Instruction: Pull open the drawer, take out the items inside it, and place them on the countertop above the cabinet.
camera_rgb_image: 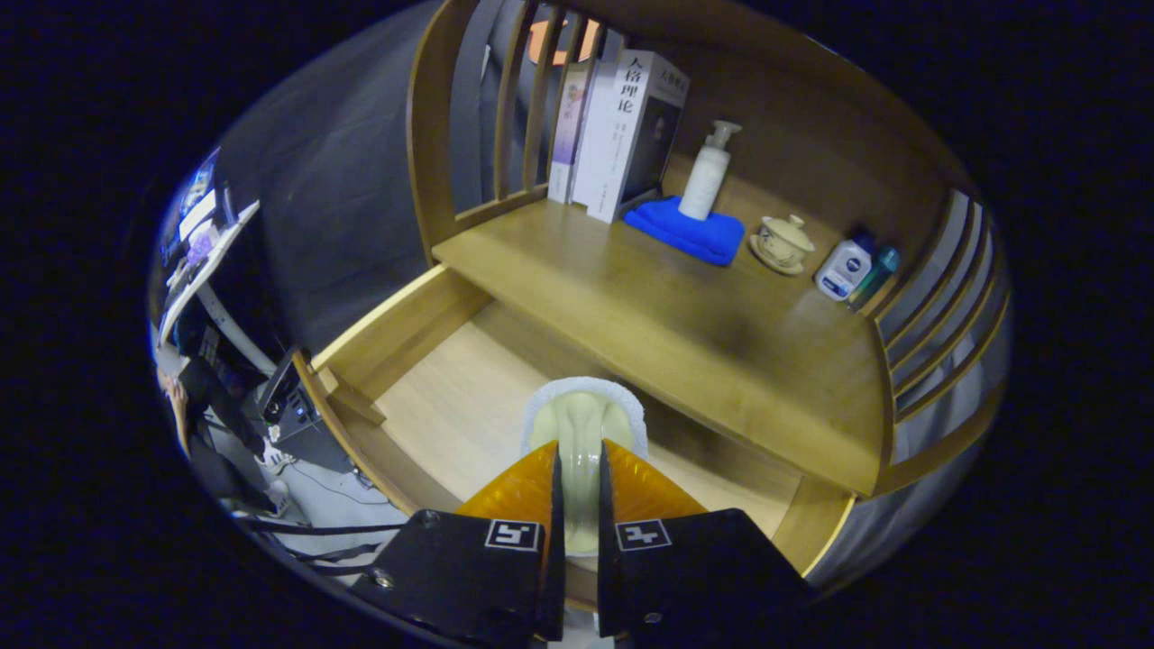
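Wooden cabinet first — its countertop (685, 306) runs across the middle of the frame, rising toward the upper right, with books (622, 126), a blue cloth (690, 233) under a pump bottle (708, 171), a lidded cup (783, 242) and two small bottles (852, 268) along its back. Below it, at lower centre, the drawer (397, 333) stands pulled out, its pale floor bare where visible. The gripper (577, 491) sits over that drawer with its orange fingers (518, 491) pressed on either side of a pale, cream-coloured item with a white rim (584, 415) — clamped, by the look of it. The item's long axis runs straight ahead along the fingers, pointing at the countertop's front edge. So the landing place lies ahead and above: likely a lift, then a carry forward onto the bare wood in front of the cloth.
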The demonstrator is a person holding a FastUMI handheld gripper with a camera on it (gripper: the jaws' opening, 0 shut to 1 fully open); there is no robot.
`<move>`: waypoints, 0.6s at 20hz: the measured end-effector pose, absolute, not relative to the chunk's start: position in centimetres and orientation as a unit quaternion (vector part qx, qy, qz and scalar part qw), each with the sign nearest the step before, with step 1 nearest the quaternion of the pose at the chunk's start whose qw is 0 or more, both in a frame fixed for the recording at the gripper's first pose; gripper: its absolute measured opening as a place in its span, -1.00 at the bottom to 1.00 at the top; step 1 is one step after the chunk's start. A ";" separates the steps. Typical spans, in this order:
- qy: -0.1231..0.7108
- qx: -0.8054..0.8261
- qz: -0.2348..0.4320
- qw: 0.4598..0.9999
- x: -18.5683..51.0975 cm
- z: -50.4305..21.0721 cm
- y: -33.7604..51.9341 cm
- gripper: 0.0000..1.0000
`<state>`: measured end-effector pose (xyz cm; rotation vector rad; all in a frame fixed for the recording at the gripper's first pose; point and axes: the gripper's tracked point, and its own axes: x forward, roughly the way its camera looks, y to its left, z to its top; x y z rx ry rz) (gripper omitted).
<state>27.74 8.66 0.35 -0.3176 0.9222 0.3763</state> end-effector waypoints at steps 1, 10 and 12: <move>0.437 -0.146 0.176 0.870 28.2 1.1 8.5 -0.65; 0.427 -0.040 0.112 0.896 35.7 3.4 6.7 -0.65; 0.427 -0.021 0.091 0.900 37.2 3.3 6.3 -0.65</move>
